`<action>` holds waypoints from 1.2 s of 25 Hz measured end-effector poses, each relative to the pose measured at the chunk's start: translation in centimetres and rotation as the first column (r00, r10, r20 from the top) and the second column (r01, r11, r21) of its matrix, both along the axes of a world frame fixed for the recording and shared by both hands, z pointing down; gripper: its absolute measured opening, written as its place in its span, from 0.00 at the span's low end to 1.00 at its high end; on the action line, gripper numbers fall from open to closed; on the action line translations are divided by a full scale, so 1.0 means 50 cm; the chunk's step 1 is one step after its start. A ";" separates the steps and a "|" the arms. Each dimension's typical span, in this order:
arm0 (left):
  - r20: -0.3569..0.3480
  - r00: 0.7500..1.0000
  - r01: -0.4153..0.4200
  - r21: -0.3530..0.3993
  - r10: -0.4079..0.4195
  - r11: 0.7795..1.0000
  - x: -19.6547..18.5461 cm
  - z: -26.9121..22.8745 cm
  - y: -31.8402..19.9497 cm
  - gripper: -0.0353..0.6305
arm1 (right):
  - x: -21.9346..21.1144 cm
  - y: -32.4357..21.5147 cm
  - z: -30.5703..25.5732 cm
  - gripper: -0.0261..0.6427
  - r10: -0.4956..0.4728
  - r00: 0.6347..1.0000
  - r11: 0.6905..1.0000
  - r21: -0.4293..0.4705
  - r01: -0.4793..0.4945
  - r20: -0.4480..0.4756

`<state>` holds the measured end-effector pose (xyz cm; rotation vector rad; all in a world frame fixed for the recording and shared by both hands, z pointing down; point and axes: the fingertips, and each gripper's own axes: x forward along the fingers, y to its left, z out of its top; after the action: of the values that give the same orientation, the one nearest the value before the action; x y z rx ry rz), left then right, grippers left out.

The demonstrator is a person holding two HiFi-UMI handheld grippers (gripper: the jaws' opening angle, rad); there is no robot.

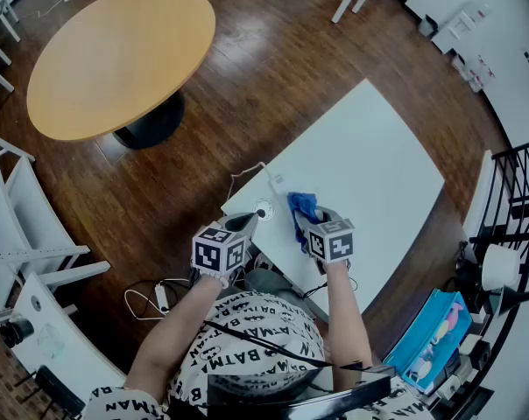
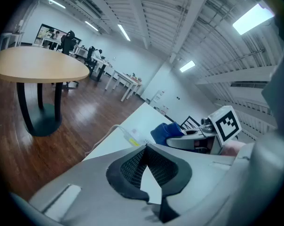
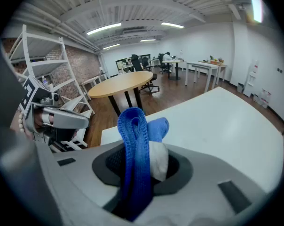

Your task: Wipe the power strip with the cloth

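Observation:
A white power strip (image 1: pixel 275 185) with its cable lies at the near corner of the white table (image 1: pixel 378 164). In the left gripper view the power strip (image 2: pixel 131 136) runs in under my jaws. My left gripper (image 1: pixel 250 220) (image 2: pixel 145 173) looks shut on its near end, with a white wedge between the dark pads. My right gripper (image 1: pixel 310 226) (image 3: pixel 142 168) is shut on a blue cloth (image 1: pixel 301 208) (image 3: pixel 135 145), which folds up over the jaws. It hangs just right of the strip, close to the left gripper. From the left gripper view the cloth (image 2: pixel 164 131) sits beside the strip.
A round wooden table (image 1: pixel 116 55) stands on the dark wood floor to the far left. White shelving (image 1: pixel 28 217) lines the left side. Cables and another strip (image 1: pixel 155 296) lie on the floor by my legs. A blue box (image 1: pixel 426 331) and a black rack (image 1: pixel 518 191) sit at right.

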<state>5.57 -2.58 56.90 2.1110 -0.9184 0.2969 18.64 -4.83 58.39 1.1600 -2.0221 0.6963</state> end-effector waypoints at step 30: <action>-0.039 0.998 0.046 -0.052 -0.048 0.998 -0.026 0.041 -0.028 0.05 | -0.042 -0.088 0.079 0.23 -0.208 0.959 0.969 -0.175 0.175 -0.192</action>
<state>4.30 -3.96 58.96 2.0381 -0.9266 0.2507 16.53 -9.25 62.34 0.8922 -1.8375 0.5977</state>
